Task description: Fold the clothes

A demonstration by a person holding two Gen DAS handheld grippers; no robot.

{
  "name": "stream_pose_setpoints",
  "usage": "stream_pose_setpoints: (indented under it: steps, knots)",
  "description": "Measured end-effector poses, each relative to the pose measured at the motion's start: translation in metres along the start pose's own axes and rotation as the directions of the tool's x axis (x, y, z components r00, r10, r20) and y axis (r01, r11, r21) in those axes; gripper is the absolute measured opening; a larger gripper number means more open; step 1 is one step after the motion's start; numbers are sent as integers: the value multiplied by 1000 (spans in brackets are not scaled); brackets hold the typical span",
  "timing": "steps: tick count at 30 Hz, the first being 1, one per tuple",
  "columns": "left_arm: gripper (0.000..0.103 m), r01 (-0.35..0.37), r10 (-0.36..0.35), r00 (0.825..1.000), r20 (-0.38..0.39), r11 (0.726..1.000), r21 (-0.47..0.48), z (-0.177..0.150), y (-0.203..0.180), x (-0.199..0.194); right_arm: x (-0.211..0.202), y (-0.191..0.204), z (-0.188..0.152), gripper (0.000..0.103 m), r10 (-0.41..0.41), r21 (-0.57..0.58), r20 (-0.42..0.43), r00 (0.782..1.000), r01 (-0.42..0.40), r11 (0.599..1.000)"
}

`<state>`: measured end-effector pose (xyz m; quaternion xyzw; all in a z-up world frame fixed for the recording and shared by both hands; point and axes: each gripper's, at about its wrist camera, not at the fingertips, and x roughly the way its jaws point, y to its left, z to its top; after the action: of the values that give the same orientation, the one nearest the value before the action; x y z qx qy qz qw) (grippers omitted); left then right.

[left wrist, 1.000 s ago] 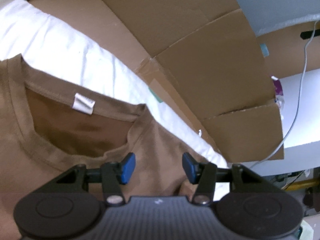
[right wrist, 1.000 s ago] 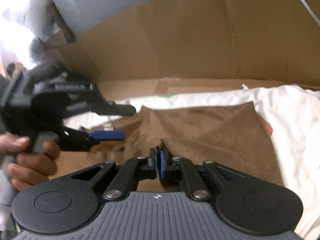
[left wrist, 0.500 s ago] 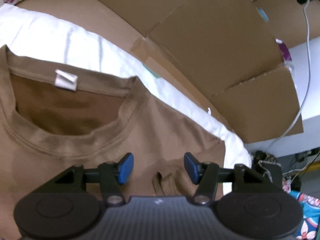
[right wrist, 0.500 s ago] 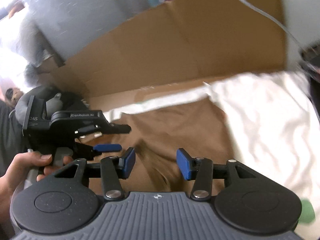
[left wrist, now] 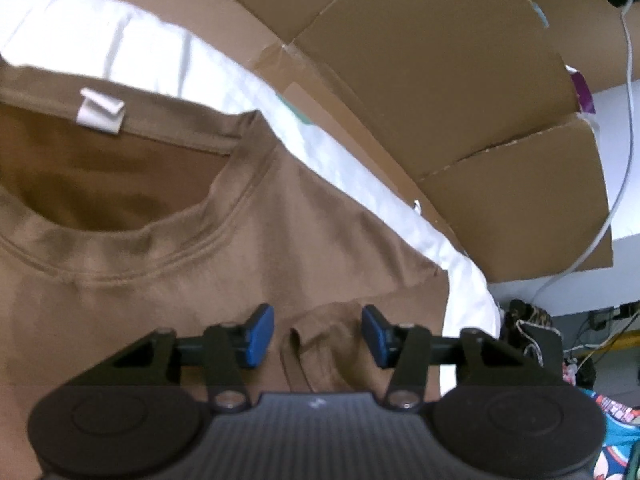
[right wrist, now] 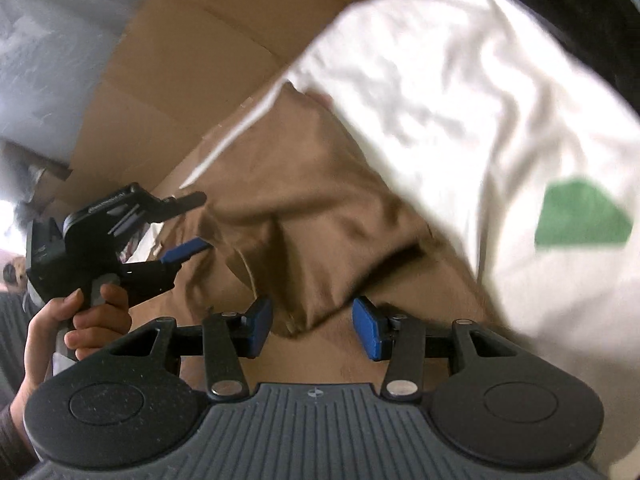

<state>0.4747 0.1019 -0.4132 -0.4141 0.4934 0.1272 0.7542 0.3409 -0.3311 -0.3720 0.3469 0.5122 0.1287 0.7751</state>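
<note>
The brown T-shirt [left wrist: 280,240] lies spread on the white sheet [left wrist: 120,40] (neck label [left wrist: 100,112] showing), while the left gripper [left wrist: 318,336] and right gripper [right wrist: 312,326] both hover over its rumpled sleeve, jaws apart, gripping nothing.

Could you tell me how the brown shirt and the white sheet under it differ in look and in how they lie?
The shirt is tan brown with a ribbed collar and a white tag; the sheet is plain white apart from a green patch in the right wrist view. The shirt lies on top, its sleeve folded over and bunched; the sheet is spread beneath it. Both are soft, wrinkled cloth.
</note>
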Motion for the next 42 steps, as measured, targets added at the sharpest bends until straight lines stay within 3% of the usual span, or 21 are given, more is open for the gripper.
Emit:
stream_pose_setpoints:
  steps: [5,14,20,21,23,24,25,27,34,42]
  knots:
    - [33,9,-9,1000,0,999,-38,2,8,2,15,-9,-9,51,36,130,-22,999,-33,991]
    - [33,44,-44,999,6,999,-26,-2,11,-12,23,-21,-17,51,71,332,22,997,-75,940]
    - [34,48,-48,999,1,999,-5,-8,11,-13,23,-20,-21,50,68,353,35,997,-76,933]
    - [34,41,-41,999,2,999,-3,-8,11,-12,23,-20,-21,46,66,353,35,997,-74,933]
    - [27,27,-27,1000,9,1000,-5,-9,11,-9,22,-27,-20,17,55,373,29,998,-62,926]
    - [22,19,-19,1000,17,1000,-9,-10,11,-8,21,-32,-19,10,54,386,24,998,-59,921]
    - [10,8,-7,1000,30,1000,-14,-10,12,-7,20,-36,-18,10,54,398,19,998,-57,916]
    - [6,-12,13,999,43,1000,-20,-10,12,-6,15,-35,-19,2,60,379,19,998,-63,923]
    - [3,-16,17,997,80,1000,-12,-10,6,-21,0,-34,-18,1,75,320,7,997,-73,945]
    - [2,-15,15,997,81,1000,1,-14,12,-36,2,-37,-18,0,36,288,-25,999,-27,957]
